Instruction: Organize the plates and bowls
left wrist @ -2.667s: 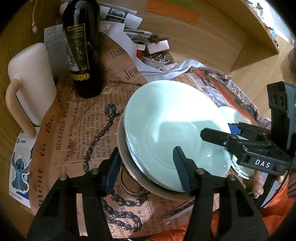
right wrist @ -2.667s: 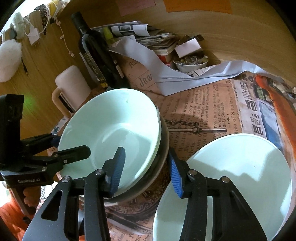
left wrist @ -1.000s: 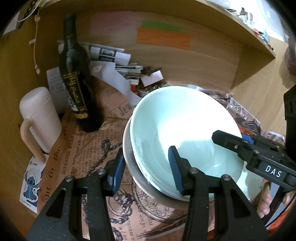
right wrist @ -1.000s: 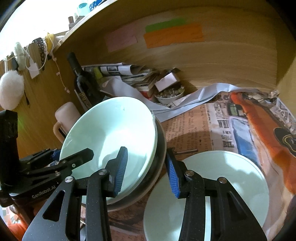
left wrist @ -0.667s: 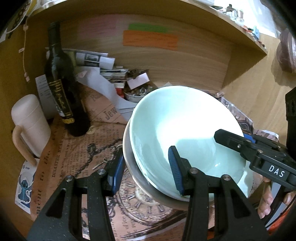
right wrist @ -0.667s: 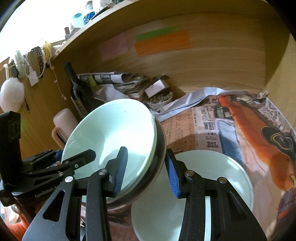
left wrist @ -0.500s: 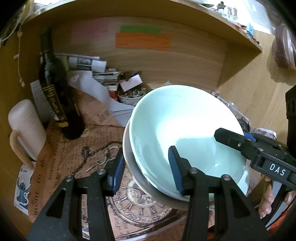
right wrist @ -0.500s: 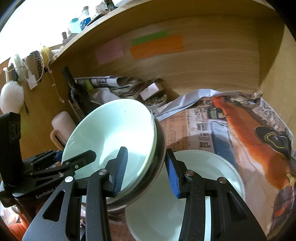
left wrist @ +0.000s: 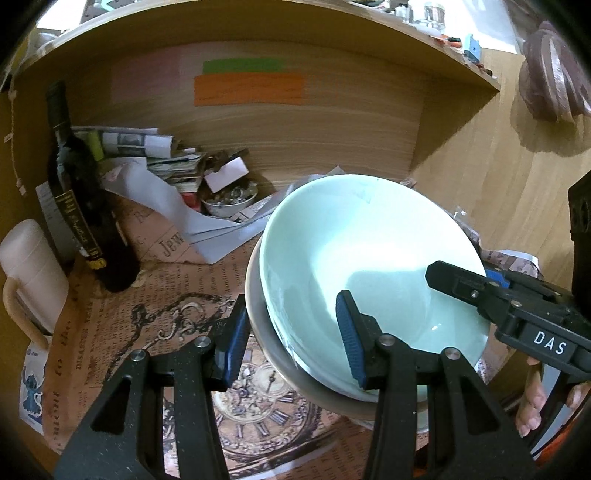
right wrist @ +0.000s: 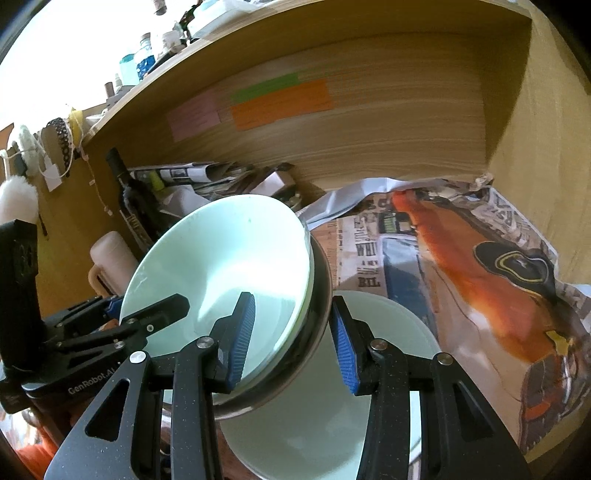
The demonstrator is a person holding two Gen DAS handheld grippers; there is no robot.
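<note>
A pale green bowl sits nested in a grey outer bowl. Both grippers hold this stack in the air above the table. My left gripper is shut on the stack's near-left rim. My right gripper is shut on the opposite rim, one finger inside and one outside. The green bowl and the grey bowl show in the right wrist view too. A pale green plate lies on the table below the stack.
A dark wine bottle and a cream mug stand at the left. A small dish of trinkets and piled papers sit at the back wall. Newspaper covers the table. A shelf overhangs.
Both grippers have lifted the nested bowls off the table and carried them to the right, so the stack now hangs over the pale green plate.
</note>
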